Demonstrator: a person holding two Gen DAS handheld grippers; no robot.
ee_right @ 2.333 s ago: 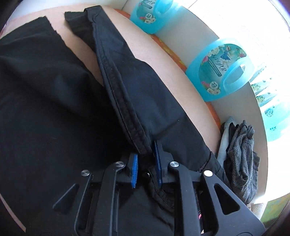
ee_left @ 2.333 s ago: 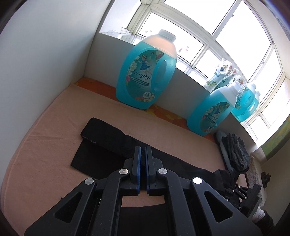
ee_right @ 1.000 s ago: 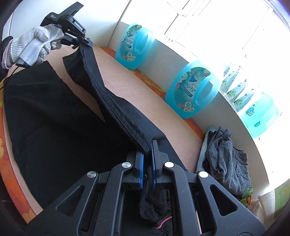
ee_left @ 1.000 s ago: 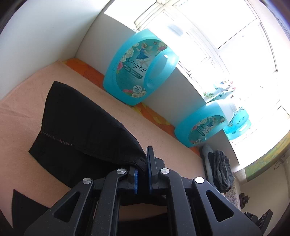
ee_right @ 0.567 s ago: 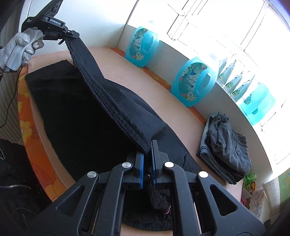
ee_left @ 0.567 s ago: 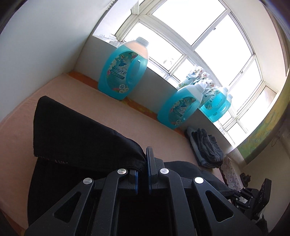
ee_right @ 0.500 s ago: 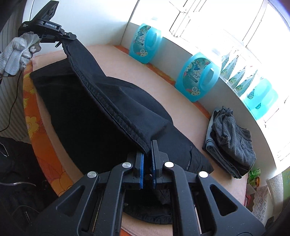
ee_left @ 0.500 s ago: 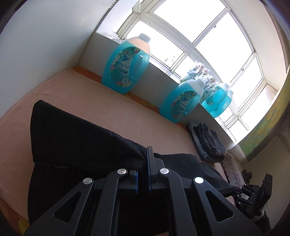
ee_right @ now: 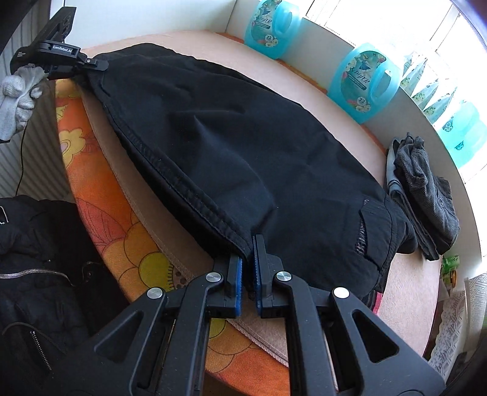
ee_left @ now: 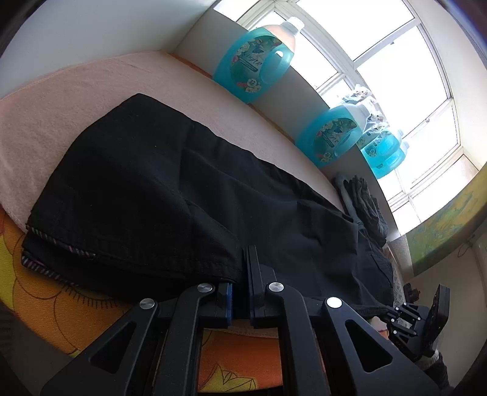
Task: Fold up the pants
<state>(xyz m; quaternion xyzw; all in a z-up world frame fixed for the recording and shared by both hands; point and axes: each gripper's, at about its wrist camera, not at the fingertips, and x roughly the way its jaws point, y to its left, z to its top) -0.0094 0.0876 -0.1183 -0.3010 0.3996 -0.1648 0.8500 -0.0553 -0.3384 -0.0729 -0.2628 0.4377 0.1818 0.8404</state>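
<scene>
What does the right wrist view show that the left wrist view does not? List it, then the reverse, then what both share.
Only the right wrist view: the grey-gloved hand holding the left gripper, and a black zippered jacket.
Only the left wrist view: the white-framed window panes and the pants' striped hem edge.
Both: the black pants, clamped by both grippers, the blue detergent bottles, the folded grey clothes pile, and the orange flowered cover.

A peach-coloured worktop (ee_right: pixel 408 292) is bordered by white walls (ee_left: pixel 91 27). Strong daylight is admitted through large white-framed windows (ee_left: pixel 395 61). An orange flowered cloth (ee_right: pixel 100 195) is draped over the near edge, and a radiator (ee_right: pixel 18 170) is seen at the left.
</scene>
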